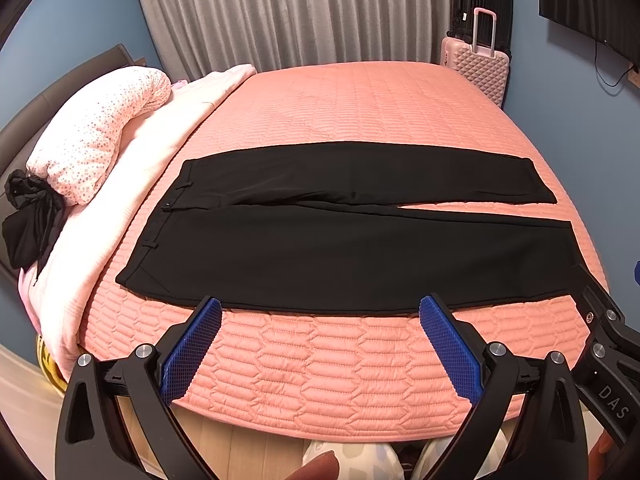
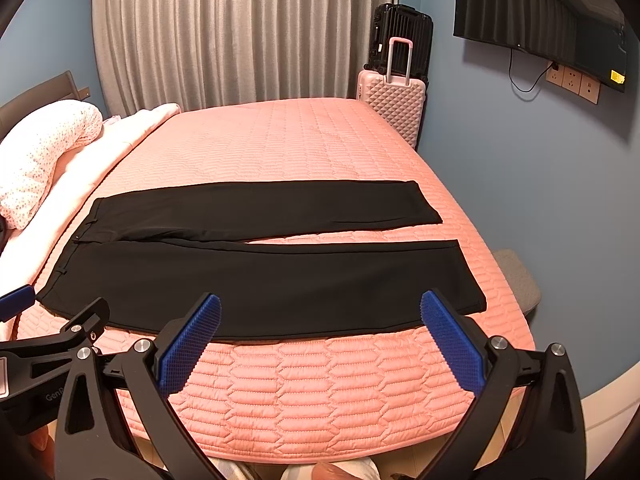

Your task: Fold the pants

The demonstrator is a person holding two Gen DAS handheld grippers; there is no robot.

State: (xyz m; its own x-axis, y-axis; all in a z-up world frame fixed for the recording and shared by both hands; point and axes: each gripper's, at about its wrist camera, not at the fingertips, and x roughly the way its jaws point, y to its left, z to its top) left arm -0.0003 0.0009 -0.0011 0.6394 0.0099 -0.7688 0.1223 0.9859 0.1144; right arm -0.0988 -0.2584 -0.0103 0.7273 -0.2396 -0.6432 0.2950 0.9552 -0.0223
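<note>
Black pants (image 1: 344, 248) lie spread flat across the pink quilted bed (image 1: 360, 108), waistband to the left, both legs pointing right with a narrow gap between them. They also show in the right wrist view (image 2: 256, 280). My left gripper (image 1: 320, 312) is open and empty, its blue pads just over the near edge of the near leg. My right gripper (image 2: 320, 308) is open and empty, hovering over the same near edge further right, close to the hem. Part of the right gripper shows at the right edge of the left view.
Rolled pink bedding (image 1: 100, 132) and a black garment (image 1: 28, 216) lie at the left of the bed. Pink (image 2: 394, 100) and black suitcases stand at the far corner. A grey stool (image 2: 520, 280) sits by the bed's right side. A TV (image 2: 540, 20) hangs on the blue wall.
</note>
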